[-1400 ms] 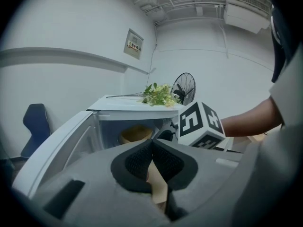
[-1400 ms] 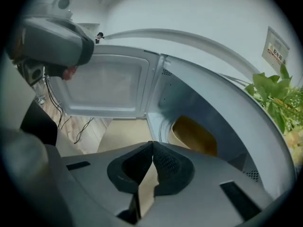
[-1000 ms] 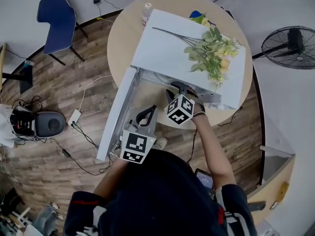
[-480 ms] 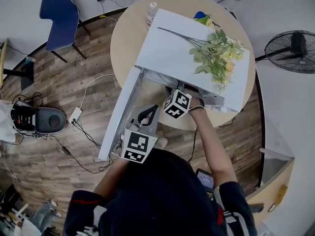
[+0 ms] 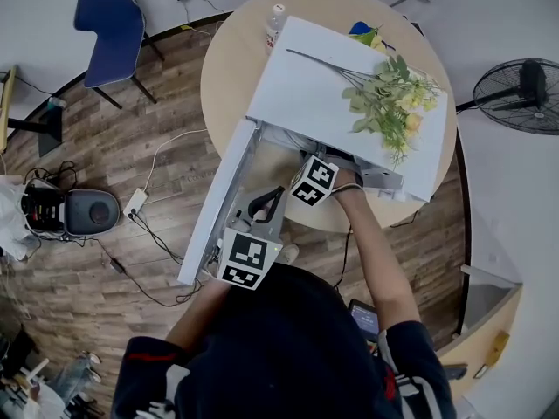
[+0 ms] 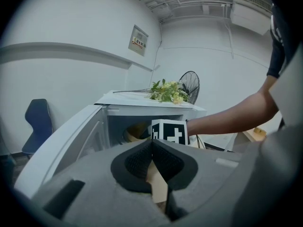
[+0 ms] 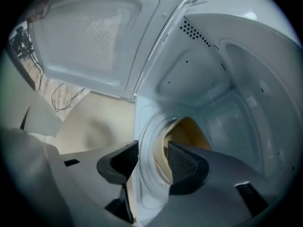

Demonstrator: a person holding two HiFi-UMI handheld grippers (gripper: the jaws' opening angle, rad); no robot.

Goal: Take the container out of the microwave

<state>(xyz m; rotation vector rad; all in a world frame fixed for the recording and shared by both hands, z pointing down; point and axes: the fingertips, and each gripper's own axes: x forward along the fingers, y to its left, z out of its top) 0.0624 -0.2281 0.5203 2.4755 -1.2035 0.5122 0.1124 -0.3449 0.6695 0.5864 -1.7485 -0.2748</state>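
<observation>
A white microwave [image 5: 341, 85] stands on the round table [image 5: 229, 72] with its door [image 5: 218, 203] swung open to the left. Inside it sits a tan round container [image 7: 189, 131] with a pale rim, also visible in the left gripper view as a tan container [image 6: 136, 132]. My right gripper [image 7: 152, 161] reaches into the cavity; its jaws have just been closing. They straddle the container's rim without pressing on it. From the head view only its marker cube [image 5: 314, 182] shows. My left gripper [image 5: 265, 206] hangs in front of the door, jaws shut on nothing [image 6: 152, 143].
Artificial flowers [image 5: 389, 103] lie on top of the microwave. A bottle [image 5: 275, 26] stands behind it on the table. A blue chair [image 5: 109, 24], a floor fan [image 5: 524, 94] and cables with a grey device [image 5: 87, 212] surround the table.
The right gripper has pushed further into the microwave and rolled a little. The left gripper has stayed where it was.
</observation>
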